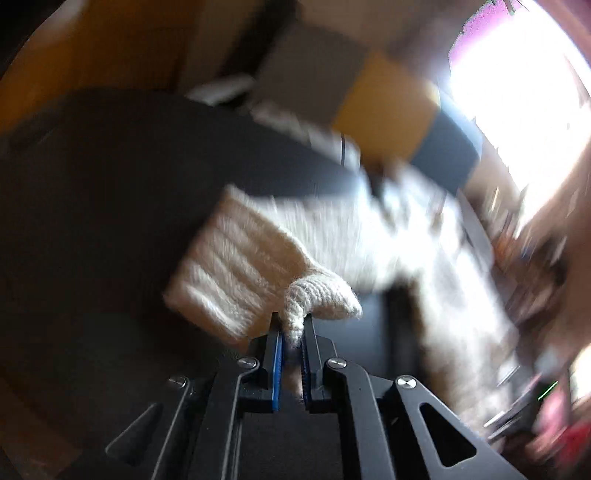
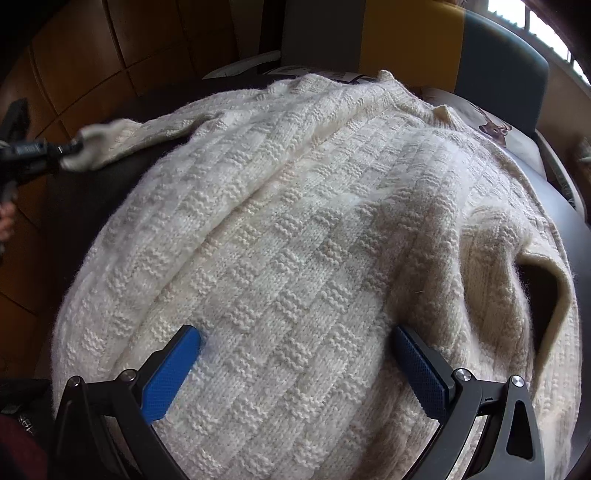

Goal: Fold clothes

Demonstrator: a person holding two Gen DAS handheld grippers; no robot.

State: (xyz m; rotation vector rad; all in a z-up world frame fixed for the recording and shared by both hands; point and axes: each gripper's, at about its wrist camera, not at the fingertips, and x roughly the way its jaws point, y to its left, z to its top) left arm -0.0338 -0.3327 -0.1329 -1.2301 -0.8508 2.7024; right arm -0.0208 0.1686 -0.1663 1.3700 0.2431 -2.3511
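On my left wrist view, the left gripper [image 1: 293, 328] sits at bottom centre with its jaws pinched narrow on a fold of the cream knit sweater [image 1: 332, 236]. The blue pads [image 1: 277, 365] press the wool from both sides. The ribbed cuff [image 1: 229, 262] hangs to the left of the jaws, over the dark desk [image 1: 103, 192], and the rest of the sweater trails off to the right of the frame. This view is badly blurred; beyond the desk I make out only a yellow and grey chair back [image 1: 384, 107] at upper centre and a bright window [image 1: 524, 92] at upper right.

On my right wrist view, the picture is sharp. The sweater [image 2: 295, 221] fills most of the frame, spread over the desk [image 2: 92, 192], its basket-weave body in the middle and one sleeve opening [image 2: 543, 291] at the right edge. The right gripper [image 2: 295, 343] is at the bottom with its jaws wide apart, the blue pads [image 2: 170, 373] resting on or just above the knit; I cannot tell which. Nothing is between them but flat fabric. At the left edge I see the left gripper [image 2: 70, 149] holding the end of the other sleeve [image 2: 129, 140], which stretches from the body toward it. The chair back [image 2: 406, 33] stands behind the desk at the top, with wood flooring [image 2: 74, 55] at upper left.
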